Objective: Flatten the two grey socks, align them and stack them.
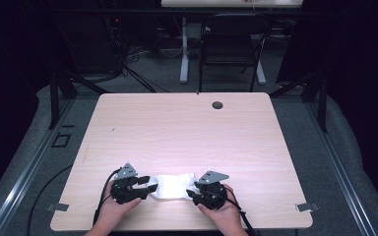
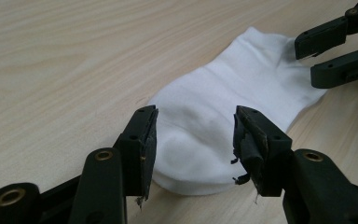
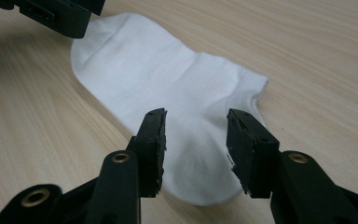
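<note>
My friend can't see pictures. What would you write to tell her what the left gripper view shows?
A white sock lies flat on a light wooden table, its rounded end between the open black jaws of the left hand-held gripper, which do not press on it. The right hand-held gripper, also open, reaches in at the sock's far end.
</note>
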`<state>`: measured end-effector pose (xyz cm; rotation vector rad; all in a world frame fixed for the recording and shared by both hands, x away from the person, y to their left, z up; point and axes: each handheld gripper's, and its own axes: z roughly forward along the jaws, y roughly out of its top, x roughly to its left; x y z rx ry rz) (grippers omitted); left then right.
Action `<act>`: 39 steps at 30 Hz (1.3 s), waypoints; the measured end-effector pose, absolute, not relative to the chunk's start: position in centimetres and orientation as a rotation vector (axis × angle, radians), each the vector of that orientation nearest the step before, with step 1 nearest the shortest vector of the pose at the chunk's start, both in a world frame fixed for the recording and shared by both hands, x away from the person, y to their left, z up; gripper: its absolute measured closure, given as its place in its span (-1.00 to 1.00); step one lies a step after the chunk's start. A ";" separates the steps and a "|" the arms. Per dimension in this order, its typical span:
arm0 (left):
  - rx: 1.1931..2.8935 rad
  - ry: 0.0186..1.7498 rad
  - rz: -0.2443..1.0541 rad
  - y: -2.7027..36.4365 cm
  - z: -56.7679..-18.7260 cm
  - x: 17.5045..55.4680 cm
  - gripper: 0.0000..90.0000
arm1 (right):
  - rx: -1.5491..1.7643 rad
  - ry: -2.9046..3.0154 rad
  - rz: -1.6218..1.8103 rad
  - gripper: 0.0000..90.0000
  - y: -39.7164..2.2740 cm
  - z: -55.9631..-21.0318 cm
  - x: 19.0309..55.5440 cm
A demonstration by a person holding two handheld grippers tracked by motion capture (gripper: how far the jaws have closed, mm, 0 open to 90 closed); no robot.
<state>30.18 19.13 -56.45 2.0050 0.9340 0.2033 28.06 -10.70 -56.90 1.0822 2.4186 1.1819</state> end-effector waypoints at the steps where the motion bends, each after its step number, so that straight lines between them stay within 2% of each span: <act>1: 2.000 0.934 0.209 19.2 -56.3 30.1 0.09 | 1.069 2.412 1.184 0.25 -10.7 -56.7 27.9; 14: 1.997 0.994 0.280 21.7 -55.4 29.3 0.02 | 1.077 2.356 1.203 0.12 -13.0 -54.7 27.1; 24: 2.020 1.023 0.322 23.7 -55.2 29.1 -0.02 | 1.120 2.338 1.174 0.09 -14.9 -54.1 26.8; 39: 1.993 1.081 0.331 25.2 -56.4 29.8 -0.02 | 1.244 2.265 1.120 0.09 -17.8 -55.8 27.2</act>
